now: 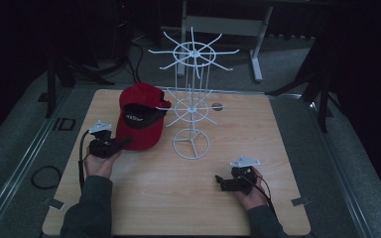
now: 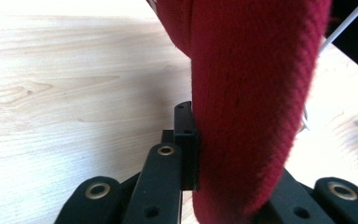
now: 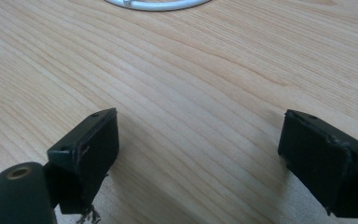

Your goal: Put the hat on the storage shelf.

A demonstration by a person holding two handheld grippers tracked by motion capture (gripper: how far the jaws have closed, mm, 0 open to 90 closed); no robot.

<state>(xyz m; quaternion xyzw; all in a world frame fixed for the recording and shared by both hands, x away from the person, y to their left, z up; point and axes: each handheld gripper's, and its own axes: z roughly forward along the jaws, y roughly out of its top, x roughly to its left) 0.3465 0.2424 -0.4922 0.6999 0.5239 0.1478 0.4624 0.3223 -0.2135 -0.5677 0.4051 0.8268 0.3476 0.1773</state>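
A red baseball cap (image 1: pixel 138 119) with a black inside is held tilted up at the table's left, close to the white wire rack (image 1: pixel 192 99). My left gripper (image 1: pixel 123 144) is shut on the cap's brim from the near side. In the left gripper view the red fabric (image 2: pixel 251 93) stands between the black jaws, with one pad (image 2: pixel 186 140) pressed against it. My right gripper (image 1: pixel 221 182) rests low over the wood at the front right, pointing left. Its jaws stand wide open (image 3: pixel 205 149) with bare table between the pads (image 3: pixel 91 149).
The rack's ring base (image 1: pixel 191 144) stands mid-table, and its edge (image 3: pixel 158 4) shows ahead of the right gripper. The wooden table (image 1: pixel 268 148) carries a small dark spot (image 1: pixel 217 106) behind the rack. A cable loop (image 1: pixel 44 176) lies on the floor at the left.
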